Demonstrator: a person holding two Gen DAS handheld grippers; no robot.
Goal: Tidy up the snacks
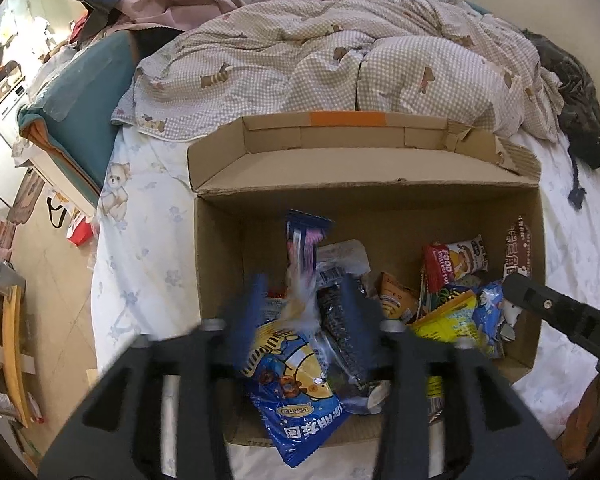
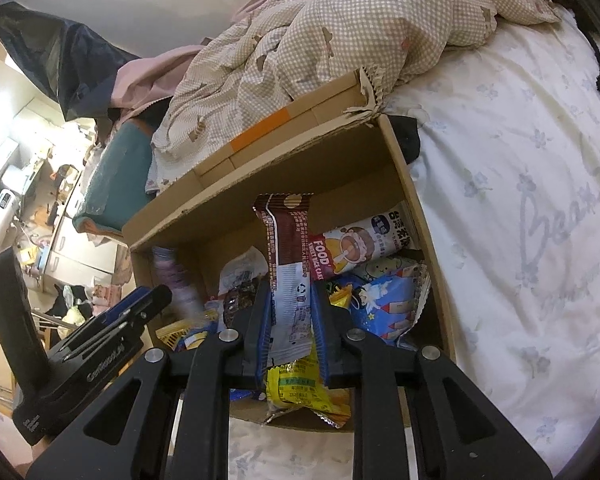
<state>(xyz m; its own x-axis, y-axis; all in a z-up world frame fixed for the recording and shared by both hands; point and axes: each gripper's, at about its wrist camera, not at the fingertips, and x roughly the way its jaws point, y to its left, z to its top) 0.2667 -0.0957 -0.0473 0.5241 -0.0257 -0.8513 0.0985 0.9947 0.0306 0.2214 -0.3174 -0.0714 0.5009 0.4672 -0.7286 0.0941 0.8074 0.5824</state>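
An open cardboard box (image 1: pixel 219 240) sits on the bed and holds several snack packets. My left gripper (image 1: pixel 306 294) is open over the box; a purple snack packet (image 1: pixel 304 240) is blurred between its fingers, apart from both pads. A blue packet (image 1: pixel 295 384) lies below it. My right gripper (image 2: pixel 289 304) is shut on a brown snack bar (image 2: pixel 285 240), held upright above the box (image 2: pixel 412 184). The brown bar also shows in the left wrist view (image 1: pixel 518 248), and the purple packet shows blurred in the right wrist view (image 2: pixel 175 280).
A checked duvet (image 1: pixel 340 60) is heaped behind the box. The white floral sheet (image 2: pixel 520 200) lies to the right. A teal cushion (image 1: pixel 87 92) and a cluttered floor (image 1: pixel 47 264) are on the left.
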